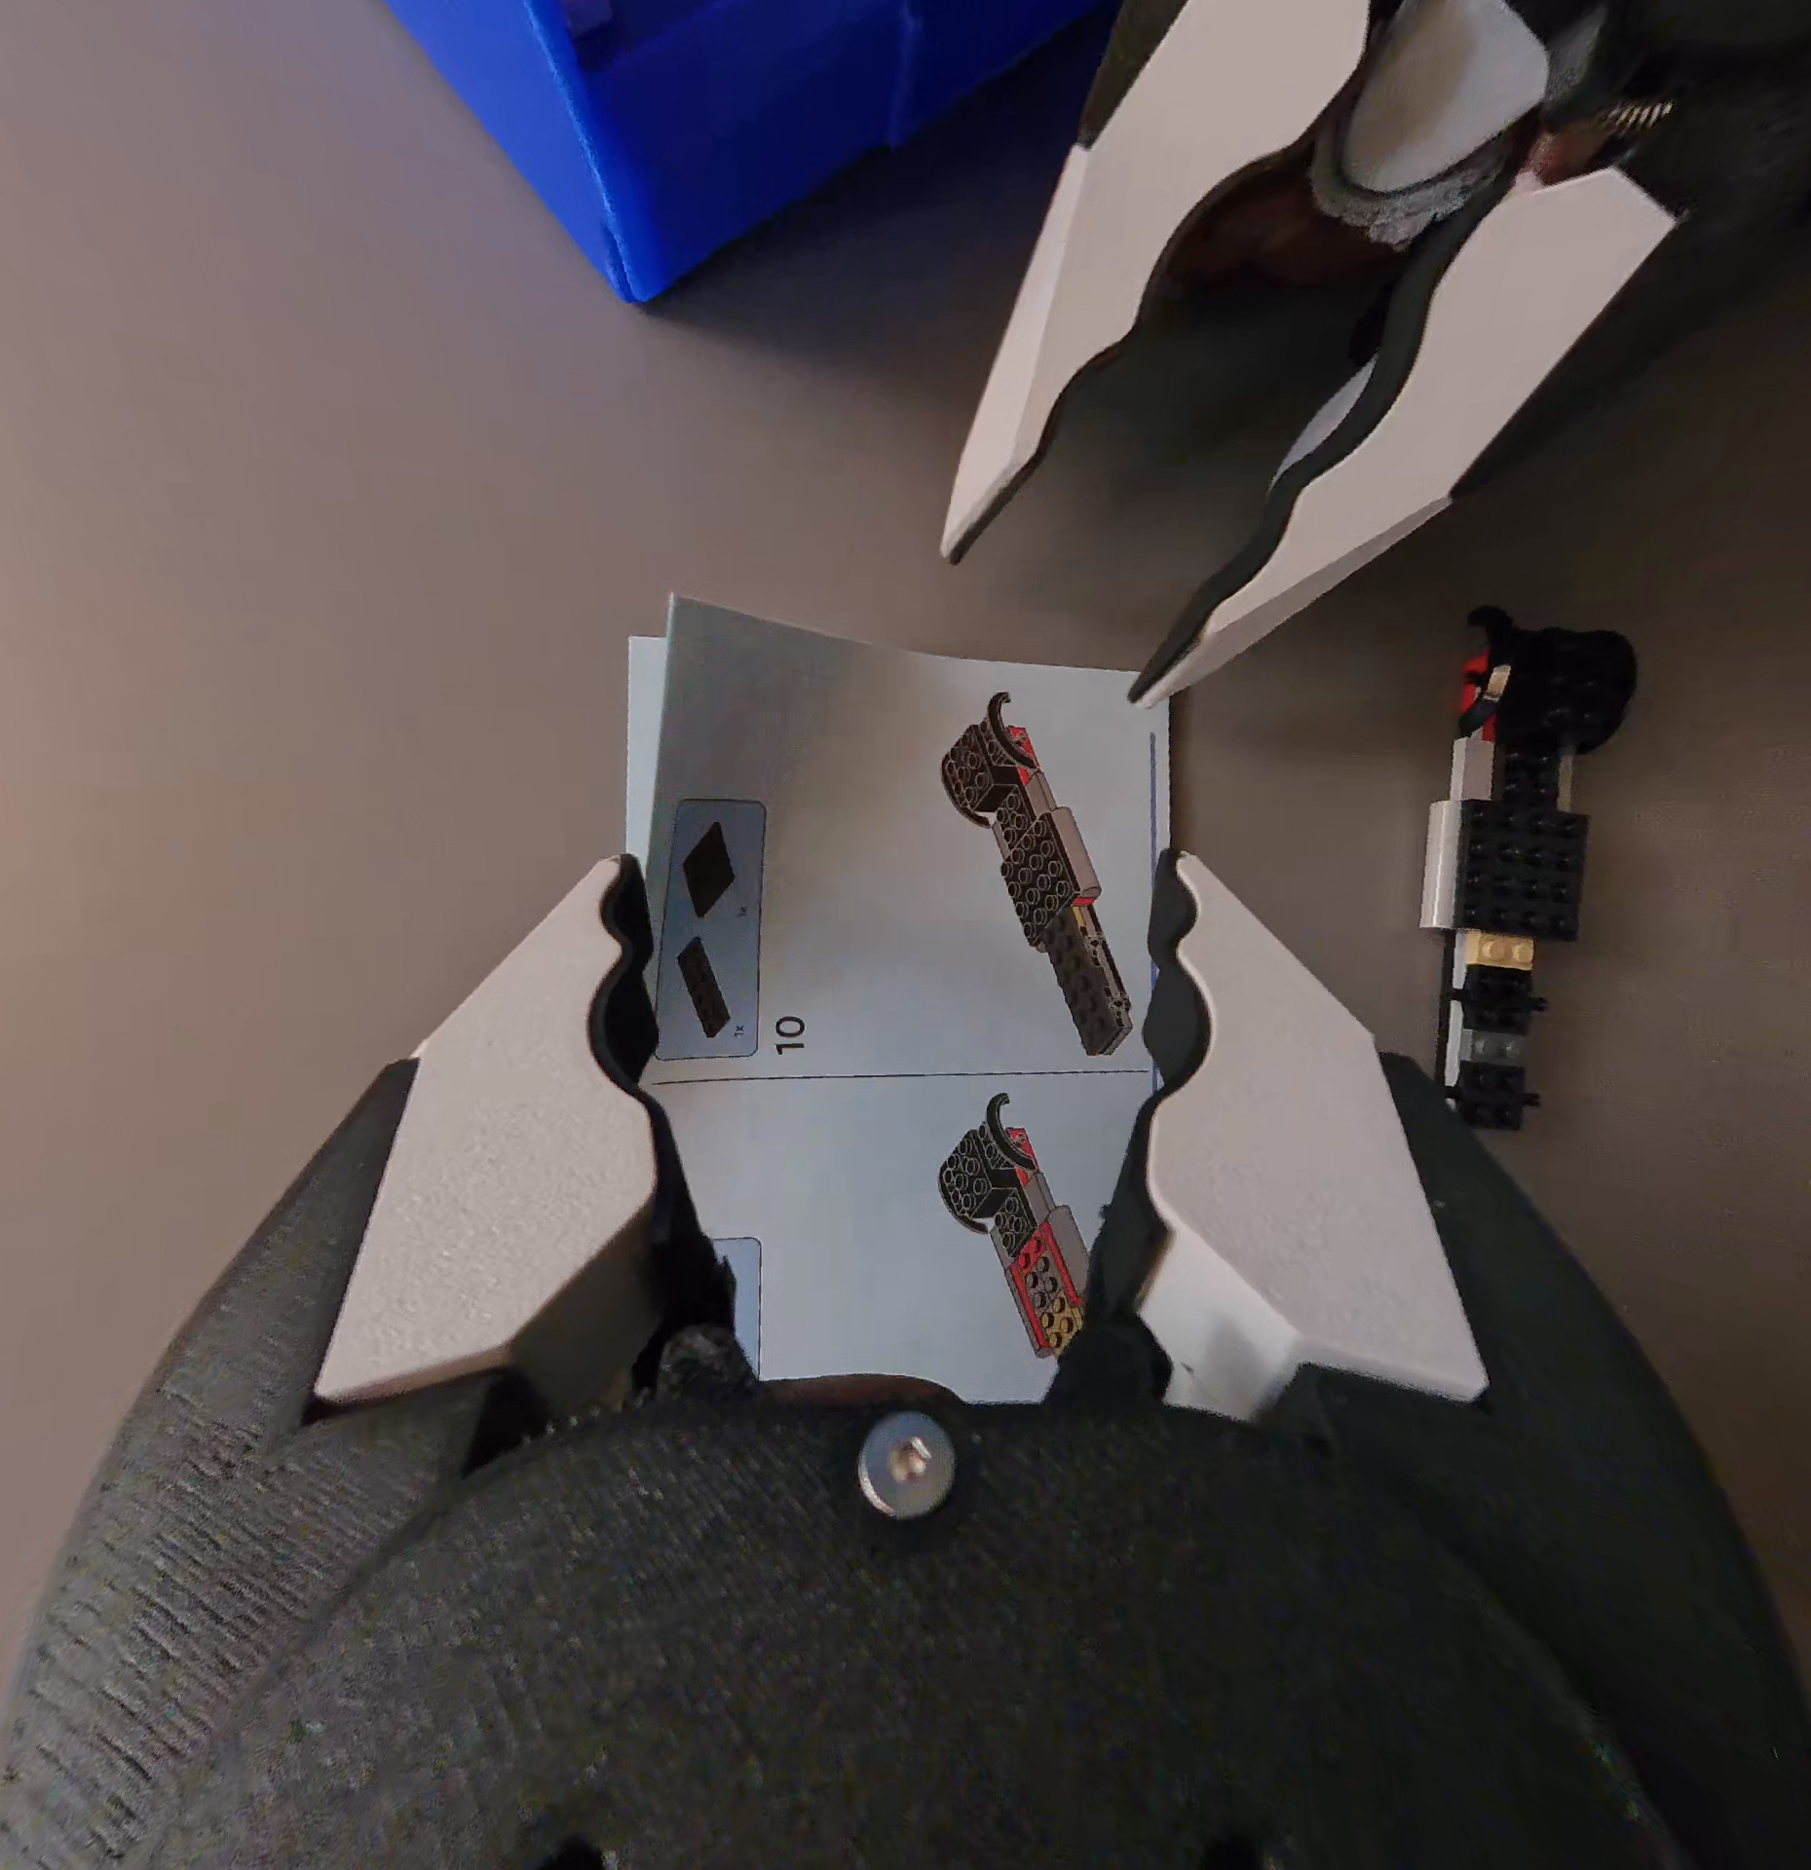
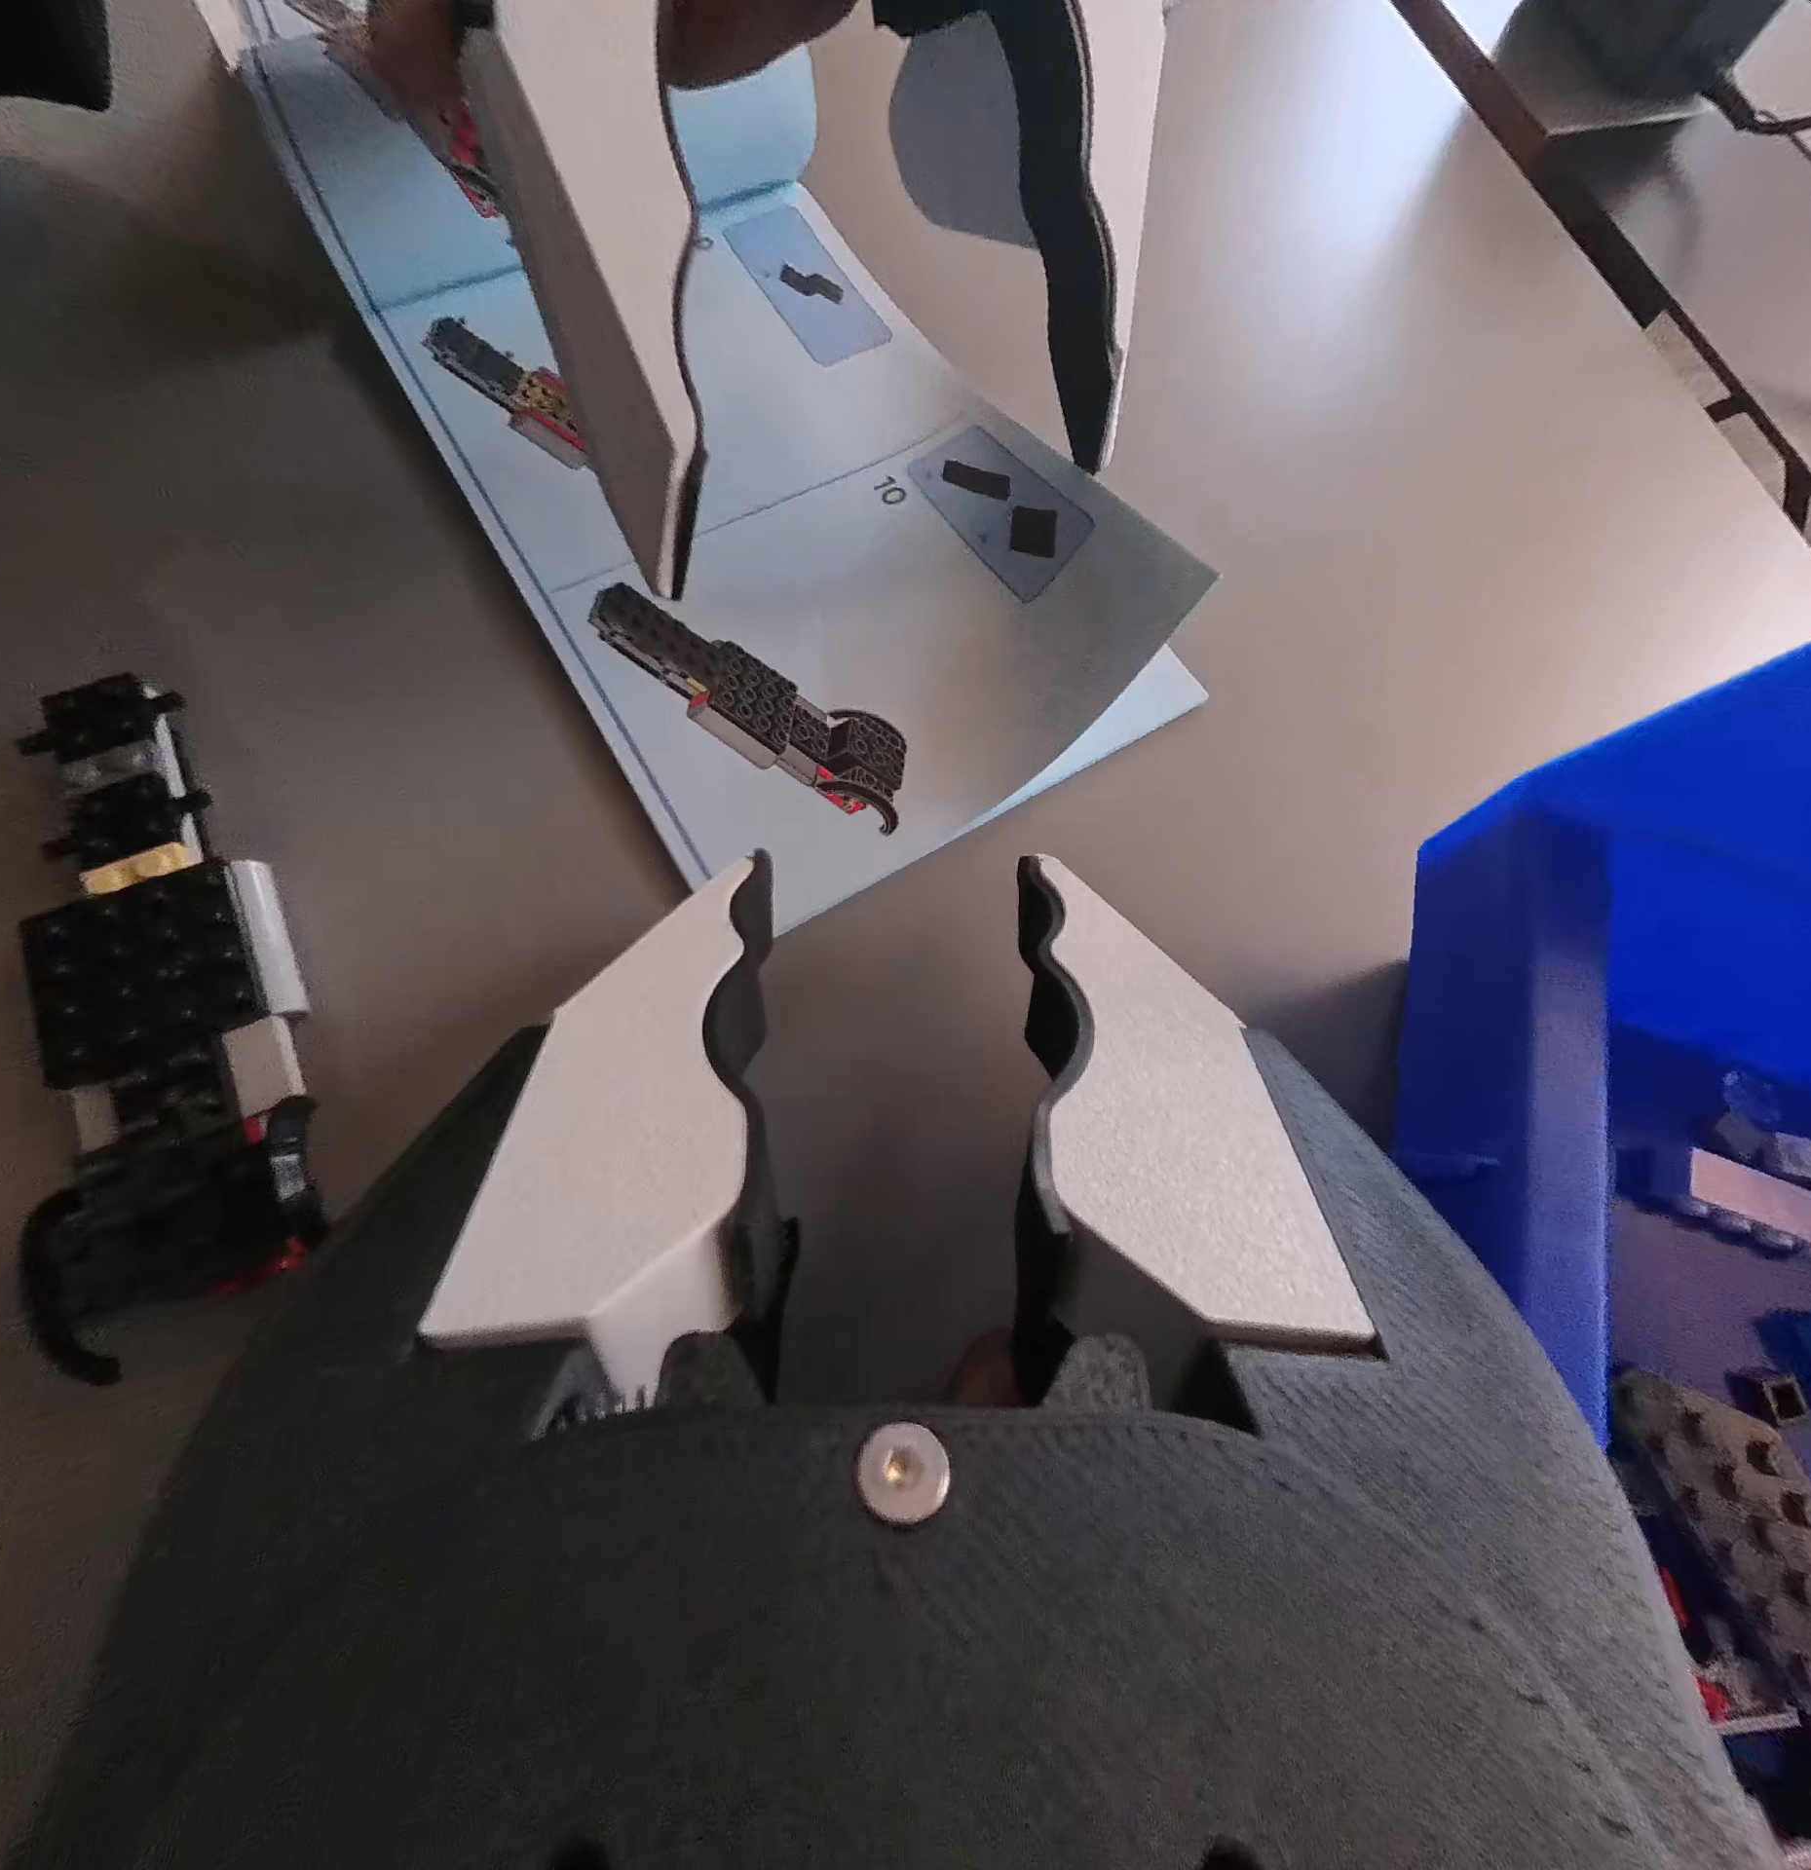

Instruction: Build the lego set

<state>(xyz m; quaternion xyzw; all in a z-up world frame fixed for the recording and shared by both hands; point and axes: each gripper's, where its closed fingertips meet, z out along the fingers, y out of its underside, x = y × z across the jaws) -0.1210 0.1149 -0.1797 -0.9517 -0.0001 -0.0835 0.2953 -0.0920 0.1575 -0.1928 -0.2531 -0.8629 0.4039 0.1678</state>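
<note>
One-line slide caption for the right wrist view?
Open right gripper hovers near instruction booklet, partly built lego model beside it.

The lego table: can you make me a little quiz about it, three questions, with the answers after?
1. True or false: the left gripper is squeezing a brick.
2. What lies under the left gripper? A) the instruction booklet B) the blue bin C) the half-built lego model
3. What colour is most of the half-built lego model?

Key:
1. False. Both it and the right gripper are open and hold nothing.
2. A. The model lies on the table beside the booklet, apart from it.
3. Black, with some grey, tan and red bits.
</note>
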